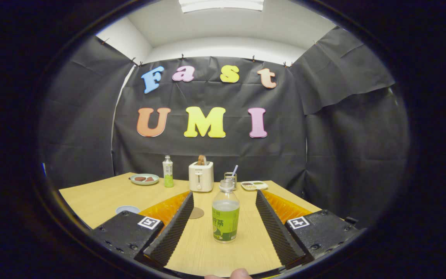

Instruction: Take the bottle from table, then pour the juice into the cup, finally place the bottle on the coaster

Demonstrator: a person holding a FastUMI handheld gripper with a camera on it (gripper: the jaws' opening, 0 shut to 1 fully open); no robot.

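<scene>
A clear bottle with a green label and pale juice stands upright on the wooden table, between my two fingers and apart from both. My gripper is open, its fingers spread wide on either side of the bottle. A round brown coaster lies on the table just beyond the left finger, partly hidden by it. A pale blue cup sits further left, near the left finger's base.
At the back of the table stand a second green-labelled bottle, a white toaster with bread in it, a plate with food, a small holder and a white tray. A fingertip shows nearest me.
</scene>
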